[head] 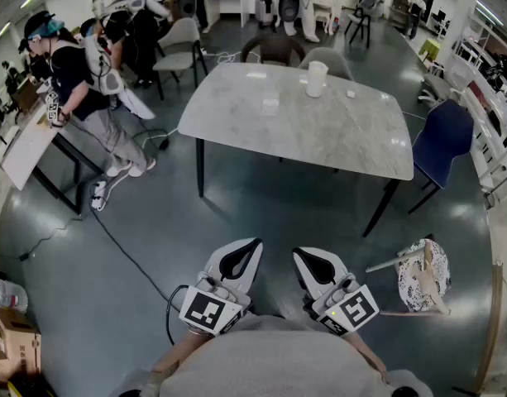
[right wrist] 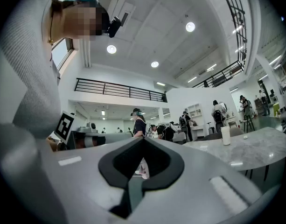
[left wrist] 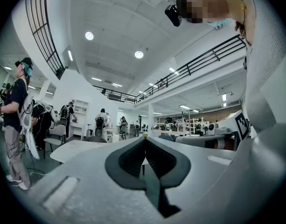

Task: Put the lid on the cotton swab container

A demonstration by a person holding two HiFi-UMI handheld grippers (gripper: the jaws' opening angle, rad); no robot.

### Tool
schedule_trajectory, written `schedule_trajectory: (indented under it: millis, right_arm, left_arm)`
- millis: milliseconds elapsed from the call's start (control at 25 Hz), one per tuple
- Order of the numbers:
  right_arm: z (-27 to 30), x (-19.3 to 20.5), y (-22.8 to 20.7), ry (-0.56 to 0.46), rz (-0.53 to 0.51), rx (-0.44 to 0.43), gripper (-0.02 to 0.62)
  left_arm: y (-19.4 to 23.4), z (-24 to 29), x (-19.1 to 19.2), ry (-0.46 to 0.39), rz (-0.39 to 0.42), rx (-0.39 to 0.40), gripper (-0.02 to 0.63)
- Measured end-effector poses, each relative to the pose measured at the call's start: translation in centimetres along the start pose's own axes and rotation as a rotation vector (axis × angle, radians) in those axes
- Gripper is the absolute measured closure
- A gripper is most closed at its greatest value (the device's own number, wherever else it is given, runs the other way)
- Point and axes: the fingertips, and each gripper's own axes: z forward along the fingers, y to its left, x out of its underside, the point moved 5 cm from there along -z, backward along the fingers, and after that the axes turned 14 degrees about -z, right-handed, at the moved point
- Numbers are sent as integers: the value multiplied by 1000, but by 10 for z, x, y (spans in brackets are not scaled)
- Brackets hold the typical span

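A tall white cylindrical container (head: 317, 78) stands at the far side of a grey marble table (head: 336, 139), well ahead of me. A small pale flat piece (head: 270, 103) lies near the table's middle; whether it is the lid I cannot tell. The same container (right wrist: 225, 135) appears at the right of the right gripper view. My left gripper (head: 251, 243) and right gripper (head: 299, 253) are held low, close to my body and far short of the table. Both point level with their jaws together and nothing between them, as their own views confirm for the left gripper (left wrist: 145, 139) and the right gripper (right wrist: 143, 138).
A patterned stool (head: 423, 275) stands at my right and a blue chair (head: 443, 135) beside the table's right end. Grey chairs (head: 180, 44) and several people (head: 71, 89) are at the left and back. A black cable (head: 112, 238) runs over the floor.
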Motion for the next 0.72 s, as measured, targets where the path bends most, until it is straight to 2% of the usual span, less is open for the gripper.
schedule_trajectory:
  millis: [120, 600, 720]
  right_arm:
    - [2, 5, -3, 9, -34, 10, 596]
    - [13, 3, 11, 13, -18, -2, 597]
    - [12, 8, 10, 16, -49, 2, 597]
  left_arm:
    - [4, 0, -2, -2, -5, 2, 604]
    - [12, -7, -3, -2, -2, 10, 604]
    - [14, -9, -3, -1, -3, 13, 604]
